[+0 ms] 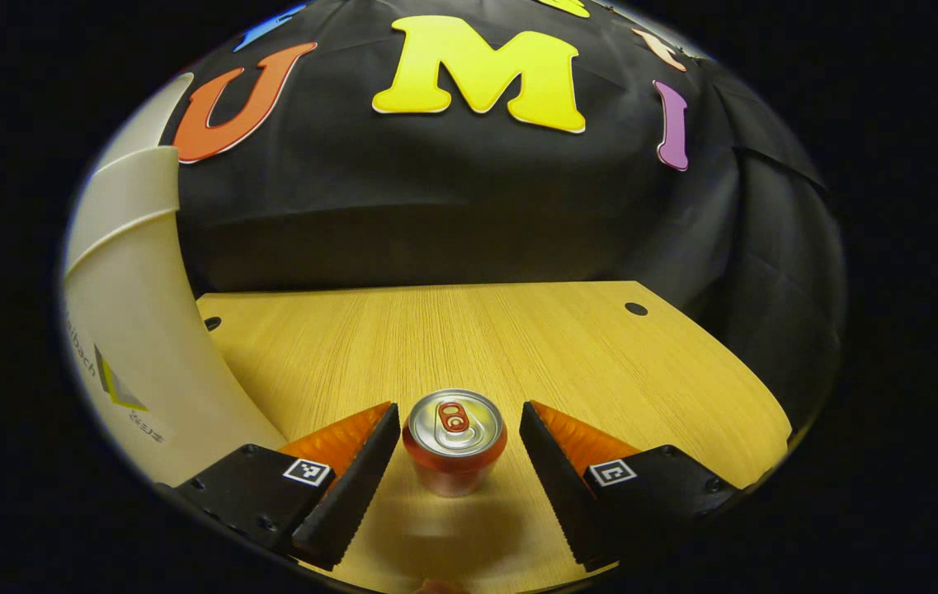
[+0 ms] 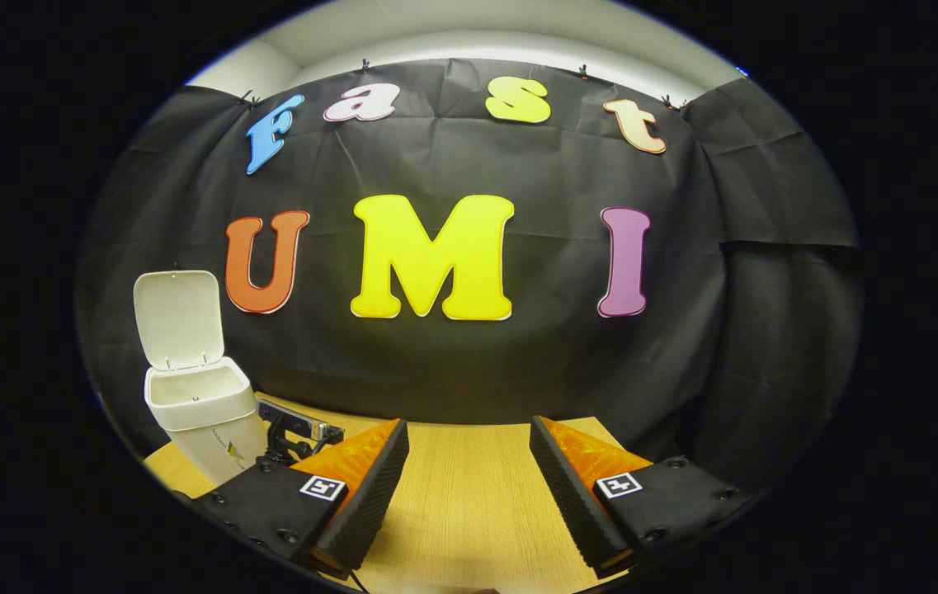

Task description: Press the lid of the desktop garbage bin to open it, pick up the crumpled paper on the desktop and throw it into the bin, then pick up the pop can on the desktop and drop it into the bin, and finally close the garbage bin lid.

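Wooden surface (image 1: 469, 346) holds the can (image 1: 454, 440) — upright between the wide left tongs (image 1: 459, 437), not touched. Right of the can sits the bin (image 2: 200, 404), lid (image 2: 178, 318) up — right tongs (image 2: 469, 458) wide, empty.

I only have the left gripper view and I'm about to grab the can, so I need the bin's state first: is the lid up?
Observer: Yes. In the right gripper view the lid stands upright behind the open bin.
Operator: Anything next to the bin on that side?
Observer: A small dark device on a stand sits just beside the bin, on the table.
Operator: Is the right gripper holding anything?
Observer: No. The right gripper is open, with bare table between its fingers.
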Tool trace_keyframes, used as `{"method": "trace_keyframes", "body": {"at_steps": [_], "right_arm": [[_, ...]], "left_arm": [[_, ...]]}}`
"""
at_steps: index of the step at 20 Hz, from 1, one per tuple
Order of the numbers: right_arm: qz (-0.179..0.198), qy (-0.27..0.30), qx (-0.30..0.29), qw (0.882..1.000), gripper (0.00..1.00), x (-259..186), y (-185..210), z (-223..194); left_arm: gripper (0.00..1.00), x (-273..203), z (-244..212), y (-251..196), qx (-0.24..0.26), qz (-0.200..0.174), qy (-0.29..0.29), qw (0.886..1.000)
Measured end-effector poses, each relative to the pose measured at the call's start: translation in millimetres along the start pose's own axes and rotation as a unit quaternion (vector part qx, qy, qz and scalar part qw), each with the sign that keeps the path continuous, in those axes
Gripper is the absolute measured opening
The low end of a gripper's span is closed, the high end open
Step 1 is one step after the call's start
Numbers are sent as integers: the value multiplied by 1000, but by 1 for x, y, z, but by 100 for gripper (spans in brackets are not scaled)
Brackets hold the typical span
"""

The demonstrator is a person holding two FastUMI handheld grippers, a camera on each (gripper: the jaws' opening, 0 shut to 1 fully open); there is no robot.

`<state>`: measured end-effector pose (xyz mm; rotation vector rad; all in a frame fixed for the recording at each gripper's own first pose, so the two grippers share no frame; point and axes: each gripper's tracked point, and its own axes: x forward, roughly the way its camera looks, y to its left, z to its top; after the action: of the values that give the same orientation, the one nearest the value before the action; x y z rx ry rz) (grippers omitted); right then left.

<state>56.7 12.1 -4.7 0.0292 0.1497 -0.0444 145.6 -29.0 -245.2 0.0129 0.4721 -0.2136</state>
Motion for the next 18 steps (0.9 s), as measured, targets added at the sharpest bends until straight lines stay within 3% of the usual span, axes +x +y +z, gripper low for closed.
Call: {"method": "trace_keyframes", "body": {"at_steps": [12,14,18], "right_arm": [[-4,20,-9,1000,94,5,-3,-14],[-3,19,-4,1000,94,5,-4,-14],[-1,18,5,1000,94,5,-5,-14]], "left_arm": [[98,26,-26,0,8,-2,25,1000],[88,26,-27,2,12,-1,28,1000],[84,19,-19,5,19,7,18,1000]]}}
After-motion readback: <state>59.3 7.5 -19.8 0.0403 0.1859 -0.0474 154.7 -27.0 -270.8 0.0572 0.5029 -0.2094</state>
